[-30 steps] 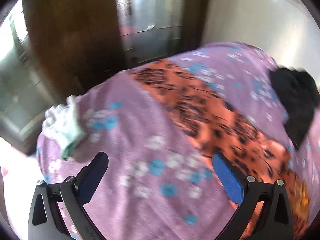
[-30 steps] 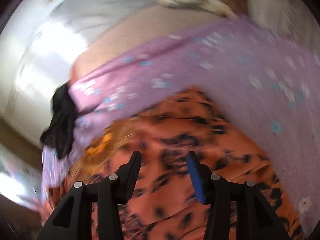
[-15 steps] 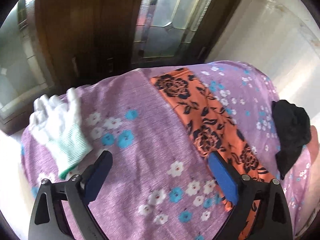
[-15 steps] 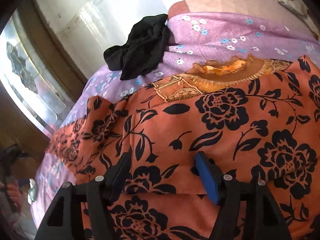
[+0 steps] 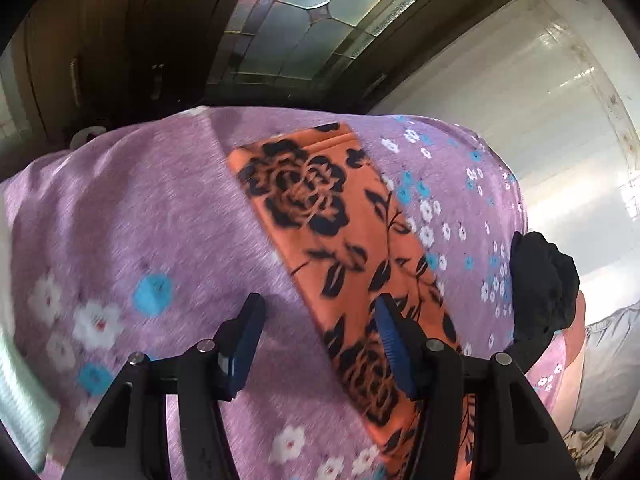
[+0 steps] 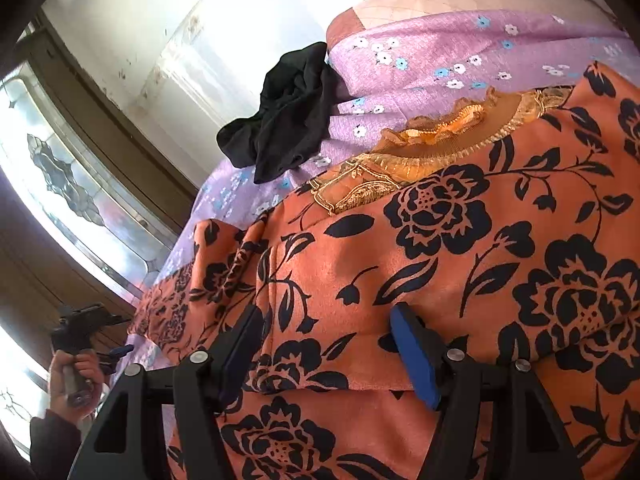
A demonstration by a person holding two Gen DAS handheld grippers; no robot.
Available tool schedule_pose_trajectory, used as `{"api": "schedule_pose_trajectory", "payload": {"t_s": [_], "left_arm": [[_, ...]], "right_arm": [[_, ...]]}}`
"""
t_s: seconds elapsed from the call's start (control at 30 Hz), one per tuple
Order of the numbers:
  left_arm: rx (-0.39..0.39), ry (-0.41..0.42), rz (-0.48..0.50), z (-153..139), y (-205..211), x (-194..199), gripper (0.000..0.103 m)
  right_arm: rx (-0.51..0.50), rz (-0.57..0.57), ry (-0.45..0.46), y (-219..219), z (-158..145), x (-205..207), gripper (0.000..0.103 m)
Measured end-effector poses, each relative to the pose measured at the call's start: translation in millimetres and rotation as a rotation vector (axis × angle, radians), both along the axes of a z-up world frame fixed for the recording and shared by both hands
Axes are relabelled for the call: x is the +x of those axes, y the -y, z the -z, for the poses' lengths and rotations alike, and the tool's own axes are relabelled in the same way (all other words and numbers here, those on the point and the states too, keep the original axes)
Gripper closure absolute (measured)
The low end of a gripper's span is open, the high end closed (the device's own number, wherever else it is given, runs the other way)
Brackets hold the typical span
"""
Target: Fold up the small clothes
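Note:
An orange garment with black roses [image 6: 460, 264] lies spread on a purple flowered sheet [image 6: 420, 68]; its gold frilled neckline [image 6: 440, 128] faces away from me. In the left wrist view one long strip of it, a sleeve or side [image 5: 320, 216], runs across the sheet [image 5: 132, 220]. My left gripper [image 5: 318, 312] is open, its jaws straddling the strip's edge just above the cloth. My right gripper [image 6: 324, 320] is open over a fold in the garment's body, holding nothing. The left gripper also shows in the right wrist view [image 6: 84, 328], held in a hand.
A crumpled black garment [image 6: 288, 116] lies at the sheet's far edge, also in the left wrist view [image 5: 544, 280]. A white and green glove [image 5: 16, 392] lies at the left edge. A dark wooden door with stained glass [image 5: 304, 20] and a white tiled wall [image 5: 520, 120] stand behind.
My left gripper moved right, from the bare sheet by the glove to the orange strip, and its jaws narrowed. My right gripper shifted slightly closer over the garment's fold.

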State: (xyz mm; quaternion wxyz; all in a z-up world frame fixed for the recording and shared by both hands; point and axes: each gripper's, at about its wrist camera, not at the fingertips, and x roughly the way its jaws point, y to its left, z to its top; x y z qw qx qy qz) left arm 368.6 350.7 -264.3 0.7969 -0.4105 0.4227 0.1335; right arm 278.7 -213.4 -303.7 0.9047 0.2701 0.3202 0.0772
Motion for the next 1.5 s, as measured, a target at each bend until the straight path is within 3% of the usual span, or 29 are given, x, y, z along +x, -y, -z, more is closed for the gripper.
{"api": "schedule_pose_trajectory", "payload": {"t_s": [0.13, 0.2, 0.23, 0.27, 0.3, 0.4, 0.53, 0.7, 0.8, 0.93, 1.03, 1.13, 1.2, 1.23, 1.3, 1.33, 1.37, 1.43, 1.5], "left_arm": [[0.038, 0.012, 0.024, 0, 1, 20, 0.046], [0.067, 0.016, 0.016, 1, 3, 26, 0.052], [0.075, 0.025, 0.015, 1, 3, 27, 0.067], [0.070, 0.031, 0.034, 4, 4, 31, 0.088], [0.052, 0.028, 0.052, 9, 3, 33, 0.096], [0.032, 0.046, 0.016, 11, 3, 27, 0.097], [0.174, 0.054, 0.046, -25, 33, 22, 0.098], [0.341, 0.202, 0.243, -104, 126, 3, 0.098], [0.427, 0.291, 0.413, -140, 206, -24, 0.098], [0.453, 0.376, 0.633, -155, 320, -66, 0.098], [0.460, 0.374, 0.852, -138, 422, -95, 0.098], [0.446, 0.348, 1.049, -114, 499, -116, 0.095], [0.464, 0.303, 1.197, -100, 540, -130, 0.088], [0.484, 0.315, 1.220, -102, 545, -138, 0.083], [0.514, 0.350, 1.189, -112, 536, -142, 0.054], [0.517, 0.369, 1.144, -120, 523, -141, 0.033], [0.510, 0.388, 1.085, -127, 508, -138, 0.024], [0.489, 0.411, 0.957, -138, 469, -134, 0.023], [0.541, 0.377, 0.854, -133, 440, -120, 0.023]], "right_arm": [[0.022, -0.001, 0.006, 4, -1, -2, 0.033], [0.033, -0.002, 0.009, 6, 0, -2, 0.033], [0.034, -0.002, 0.009, 6, 0, -2, 0.033], [0.037, -0.002, 0.010, 6, 0, -2, 0.033], [0.040, -0.002, 0.011, 6, 1, -2, 0.033], [0.055, -0.001, 0.014, 7, 1, -2, 0.033], [0.082, 0.003, 0.018, 10, 1, -3, 0.033], [0.258, 0.034, 0.031, 44, -11, -20, 0.033], [0.267, 0.126, 0.095, 88, -32, -51, 0.033], [0.227, 0.304, 0.157, 153, -54, -91, 0.032], [0.267, 0.437, 0.218, 198, -55, -118, 0.032], [0.331, 0.526, 0.235, 228, -43, -130, 0.032], [0.362, 0.526, 0.206, 235, -33, -126, 0.032], [0.370, 0.513, 0.192, 235, -30, -124, 0.032], [0.391, 0.481, 0.176, 234, -26, -118, 0.031], [0.397, 0.470, 0.171, 234, -24, -115, 0.030], [0.397, 0.464, 0.166, 234, -24, -112, 0.028], [0.384, 0.449, 0.151, 230, -21, -107, 0.026], [0.366, 0.428, 0.134, 223, -20, -102, 0.026]]}}
